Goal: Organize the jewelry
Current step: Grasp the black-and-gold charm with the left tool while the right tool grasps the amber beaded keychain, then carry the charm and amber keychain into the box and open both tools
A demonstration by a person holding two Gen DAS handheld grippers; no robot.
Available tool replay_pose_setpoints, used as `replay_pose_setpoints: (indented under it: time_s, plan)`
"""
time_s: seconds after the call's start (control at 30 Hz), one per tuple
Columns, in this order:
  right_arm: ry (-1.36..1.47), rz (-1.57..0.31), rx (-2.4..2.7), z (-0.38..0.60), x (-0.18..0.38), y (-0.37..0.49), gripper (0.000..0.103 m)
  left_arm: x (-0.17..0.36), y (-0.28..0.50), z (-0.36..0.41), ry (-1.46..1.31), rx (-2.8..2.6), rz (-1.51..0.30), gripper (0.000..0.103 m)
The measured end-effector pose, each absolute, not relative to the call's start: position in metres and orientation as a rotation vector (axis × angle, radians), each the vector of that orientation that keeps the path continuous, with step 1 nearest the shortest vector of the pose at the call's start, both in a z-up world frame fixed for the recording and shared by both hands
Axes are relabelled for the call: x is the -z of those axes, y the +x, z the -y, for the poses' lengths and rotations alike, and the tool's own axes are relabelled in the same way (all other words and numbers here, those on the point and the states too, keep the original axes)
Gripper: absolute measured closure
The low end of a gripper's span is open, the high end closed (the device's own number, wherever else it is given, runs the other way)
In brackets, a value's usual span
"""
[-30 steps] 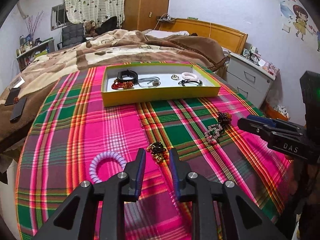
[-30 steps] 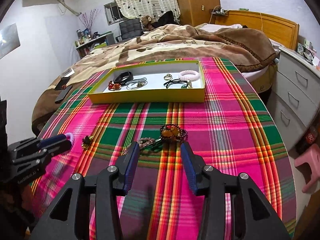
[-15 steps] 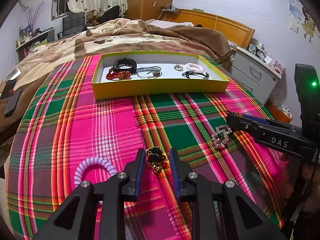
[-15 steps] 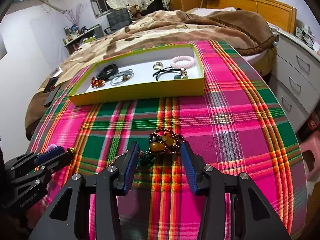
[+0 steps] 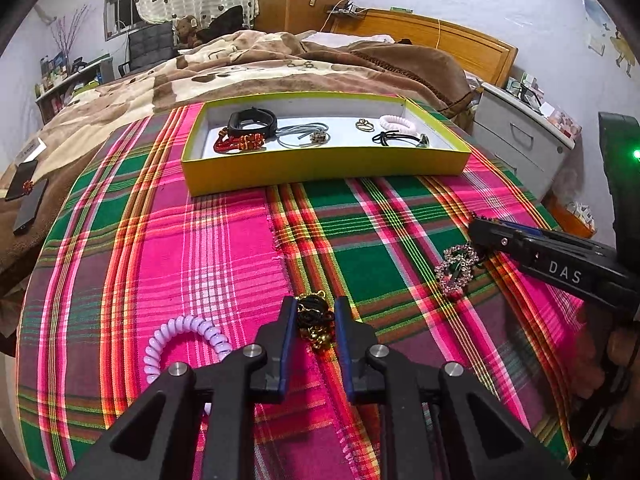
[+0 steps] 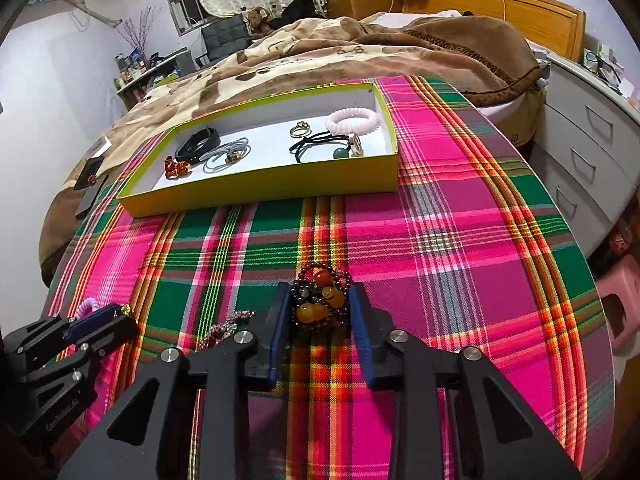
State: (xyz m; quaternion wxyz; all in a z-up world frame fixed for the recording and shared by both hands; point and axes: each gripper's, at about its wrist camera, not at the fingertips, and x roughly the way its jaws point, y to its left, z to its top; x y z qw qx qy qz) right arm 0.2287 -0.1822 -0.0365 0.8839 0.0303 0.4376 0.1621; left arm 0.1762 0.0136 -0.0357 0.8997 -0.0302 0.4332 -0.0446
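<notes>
On the plaid cloth, my left gripper (image 5: 315, 312) is closing its jaws on a black and gold hair ornament (image 5: 314, 322), and both pads touch its sides. My right gripper (image 6: 320, 300) is closing too, its pads against a bundled dark bead bracelet with amber stones (image 6: 320, 300). A rhinestone piece (image 5: 456, 266) lies between the two grippers, just left of the right one. A lilac coil hair tie (image 5: 180, 340) lies left of the left gripper. Farther back, the yellow box (image 5: 320, 168) holds several pieces: bands, cords, a ring and a pink coil tie.
Behind the box is a bed with a brown blanket (image 5: 280, 68). White drawers (image 6: 592, 148) stand to the right, with a pink stool (image 6: 624, 312) below them. Two dark phones (image 5: 28, 196) lie off the cloth's left edge.
Both grippers came forward and lower until each had its piece between the fingers. Their jaws then narrowed from wide open onto the pieces.
</notes>
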Motion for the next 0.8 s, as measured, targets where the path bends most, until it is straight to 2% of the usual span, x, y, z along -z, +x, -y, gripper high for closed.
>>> replay_pose_setpoints:
  time_s: [0.33,0.37,0.8]
  plan:
    - [0.080,-0.893,-0.349,0.191,0.032,0.218,0.078,0.031,0.167,-0.014,-0.071,0.123,-0.865,0.087]
    - [0.082,-0.889,-0.351,0.192,0.032,0.216,0.081,0.030,0.166,-0.013,-0.070,0.126,-0.861,0.087]
    - [0.088,-0.846,-0.368,0.198,0.016,0.198,0.081,0.009,0.143,-0.009,-0.087,0.178,-0.788,0.087]
